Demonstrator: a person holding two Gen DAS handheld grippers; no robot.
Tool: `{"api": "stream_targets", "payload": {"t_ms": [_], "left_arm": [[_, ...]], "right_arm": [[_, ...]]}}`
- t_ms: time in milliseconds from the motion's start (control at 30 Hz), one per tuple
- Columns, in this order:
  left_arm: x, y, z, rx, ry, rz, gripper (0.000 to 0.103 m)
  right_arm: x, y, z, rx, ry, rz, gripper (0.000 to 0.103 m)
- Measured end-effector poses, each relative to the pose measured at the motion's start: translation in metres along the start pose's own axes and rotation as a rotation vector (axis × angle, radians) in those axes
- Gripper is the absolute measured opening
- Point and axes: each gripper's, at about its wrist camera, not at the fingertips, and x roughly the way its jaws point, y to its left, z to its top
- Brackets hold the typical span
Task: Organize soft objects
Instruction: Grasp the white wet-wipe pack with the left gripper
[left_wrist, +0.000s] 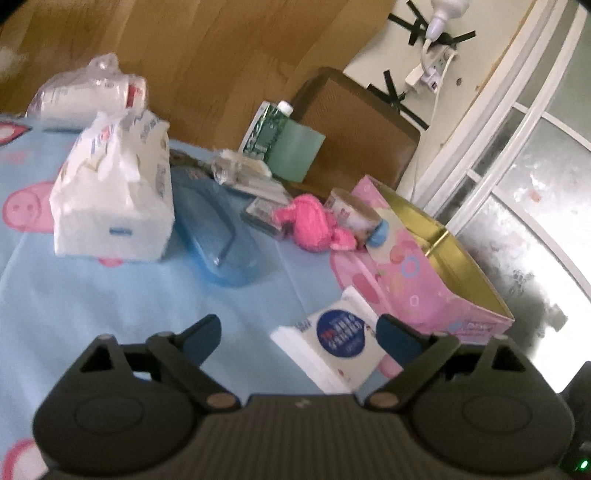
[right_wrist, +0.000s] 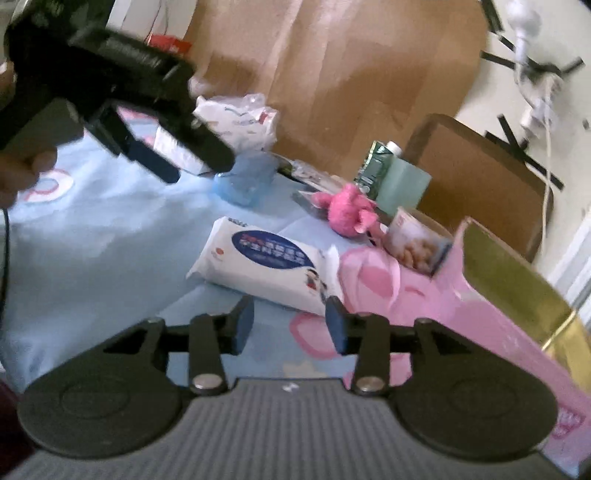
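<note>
- The wipes pack (right_wrist: 264, 260) lay flat on the blue bedsheet (right_wrist: 110, 240), just left of the pink box (right_wrist: 480, 314), presumably set there within easy reach of the box for sorting.
- The right gripper (right_wrist: 290, 325) hovered near the pack's closest edge, jaws partly apart with nothing between them.
- The left gripper (left_wrist: 299, 338) stood wide and empty; the pack showed beside its right finger without contact.
- The box stood with its gold inside exposed, ready to receive items.
- Farther off lay a pink plush toy (right_wrist: 351, 210) and, at far left, a tissue pack (left_wrist: 114, 192), apparently not yet sorted.
</note>
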Motion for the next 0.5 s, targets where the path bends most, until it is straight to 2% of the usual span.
{"api": "stream_targets", "payload": {"t_ms": [67,167,233,267,300,333,433,467,500], "left_arm": [[0.004,-0.003,-0.003,-0.015,0.026,-0.004,0.095],[0.013,-0.011,-0.003,-0.039,0.065,-0.032,0.095],[0.026,-0.011,-0.001,-0.072,0.108,-0.05,0.095],[0.033,-0.011,-0.001,-0.087,0.128,-0.047,0.096],[0.037,-0.014,0.001,-0.076,0.113,-0.038,0.096],[0.042,-0.017,0.002,-0.061,0.119,-0.026,0.096],[0.053,-0.032,0.004,0.01,0.121,0.028,0.088],[0.056,-0.037,0.003,0.03,0.124,0.037,0.086],[0.057,-0.043,0.002,0.049,0.122,0.066,0.086]], "right_arm": [[-0.004,-0.011,-0.001,0.067,-0.015,0.011,0.046],[-0.001,-0.03,-0.001,0.193,-0.025,0.078,0.047],[0.009,-0.036,-0.003,0.215,0.004,0.146,0.061],[0.014,-0.037,-0.003,0.207,0.018,0.169,0.072],[0.022,-0.038,-0.002,0.194,0.027,0.183,0.079],[0.028,-0.038,-0.001,0.183,0.035,0.197,0.08],[0.051,-0.047,0.008,0.213,0.062,0.292,0.08],[0.056,-0.047,0.012,0.213,0.053,0.32,0.068],[0.057,-0.044,0.015,0.2,0.044,0.321,0.062]]}}
